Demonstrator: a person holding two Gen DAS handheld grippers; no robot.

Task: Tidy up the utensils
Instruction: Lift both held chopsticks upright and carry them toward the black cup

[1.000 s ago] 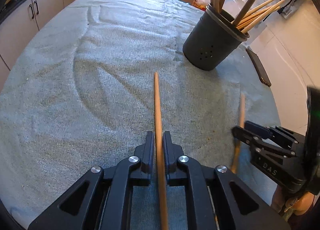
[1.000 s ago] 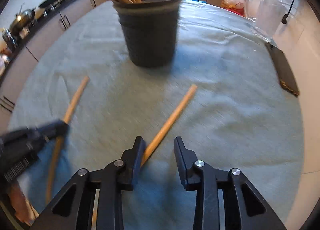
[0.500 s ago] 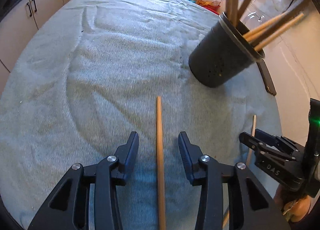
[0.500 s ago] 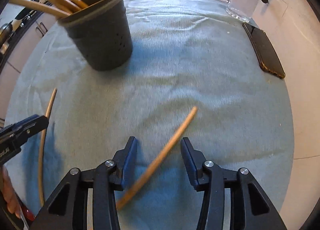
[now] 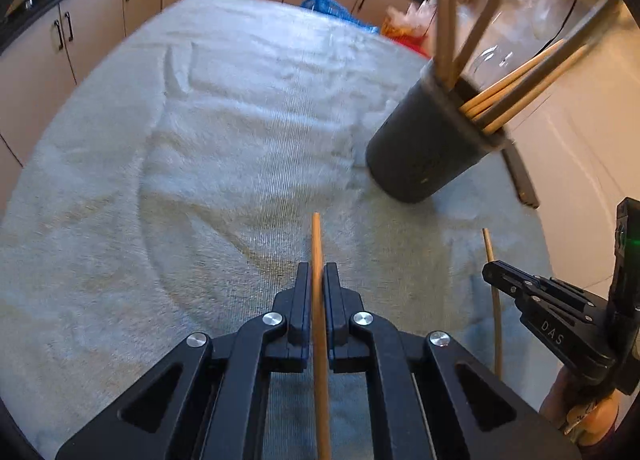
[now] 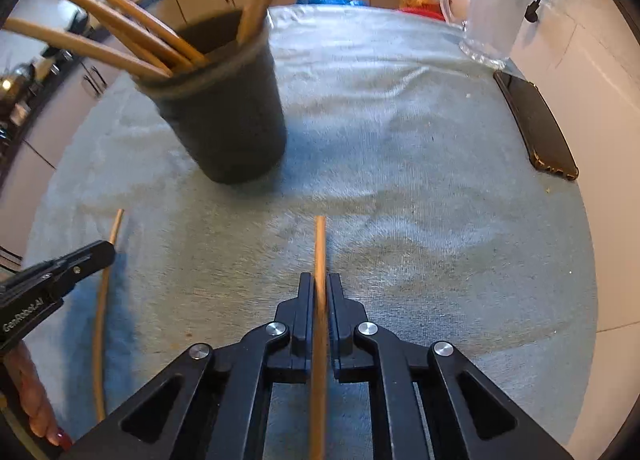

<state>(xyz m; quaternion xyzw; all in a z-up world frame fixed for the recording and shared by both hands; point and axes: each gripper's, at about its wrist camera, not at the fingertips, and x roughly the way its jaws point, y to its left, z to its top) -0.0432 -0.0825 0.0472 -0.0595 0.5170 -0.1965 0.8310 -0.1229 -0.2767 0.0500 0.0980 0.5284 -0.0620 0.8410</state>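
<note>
Counter draped in a pale grey towel point(image 6: 400, 108), dark utensil holder point(image 6: 236, 128), glass jug point(image 6: 492, 16), black phone point(image 6: 536, 124) on it

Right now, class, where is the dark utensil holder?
In the right wrist view the dark utensil holder stands on the grey cloth, upper left, left of the glass jug.

Half a second ago both grippers stood open around their chopsticks; now the left gripper point(image 5: 317, 274) pinches its chopstick point(image 5: 319, 324), and the right gripper point(image 6: 320, 284) has clamped its chopstick point(image 6: 319, 300), straightened from its slant
</note>
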